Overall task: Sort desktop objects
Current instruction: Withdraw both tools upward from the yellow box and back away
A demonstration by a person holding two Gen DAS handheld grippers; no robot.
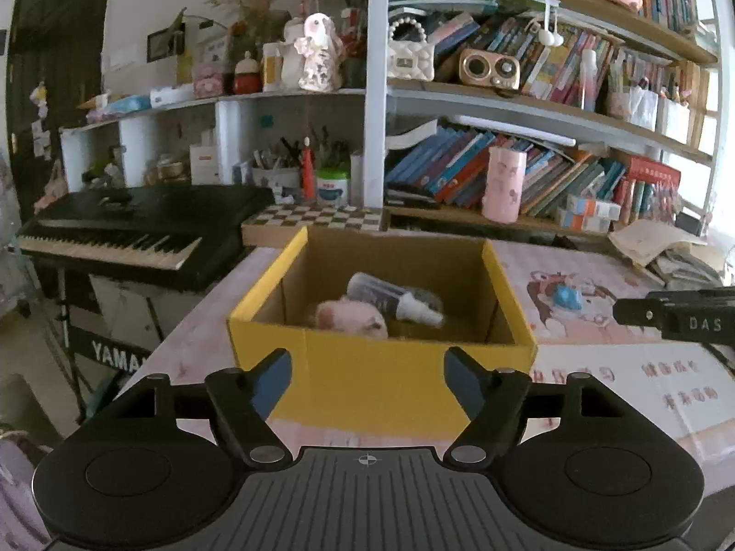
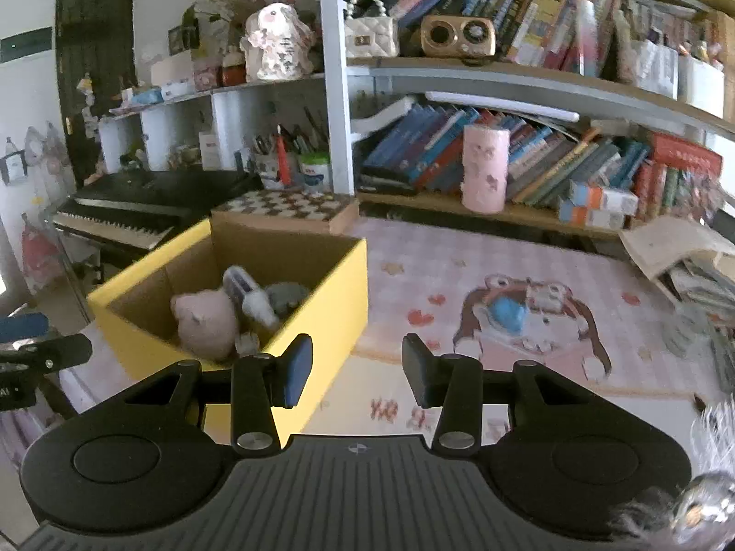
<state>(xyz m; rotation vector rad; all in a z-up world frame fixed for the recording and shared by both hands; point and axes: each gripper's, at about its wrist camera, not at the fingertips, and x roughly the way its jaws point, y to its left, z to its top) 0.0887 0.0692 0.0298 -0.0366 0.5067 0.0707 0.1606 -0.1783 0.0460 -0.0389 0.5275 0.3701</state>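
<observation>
A yellow cardboard box (image 1: 367, 406) stands open on the pink desk mat (image 1: 597, 381). Inside it lie a pink plush toy (image 1: 351, 317) and a white spray bottle (image 1: 390, 296). My left gripper (image 1: 367, 374) hovers just in front of the box's near wall, open, with nothing between its fingers. In the right wrist view the box (image 2: 330, 303) sits to the left, holding the plush (image 2: 206, 321), the bottle (image 2: 250, 296) and a grey item (image 2: 287, 298). My right gripper (image 2: 358, 367) is beside the box's right corner, over the mat, with a gap between its pads and nothing in it.
A checkered box (image 2: 285, 206) stands behind the yellow one, a keyboard piano (image 1: 128, 234) to the left. Bookshelves with a pink cylinder (image 2: 484, 170) line the back. Loose papers and books (image 2: 689, 257) pile at the right. A furry thing (image 2: 703, 505) shows at the bottom right.
</observation>
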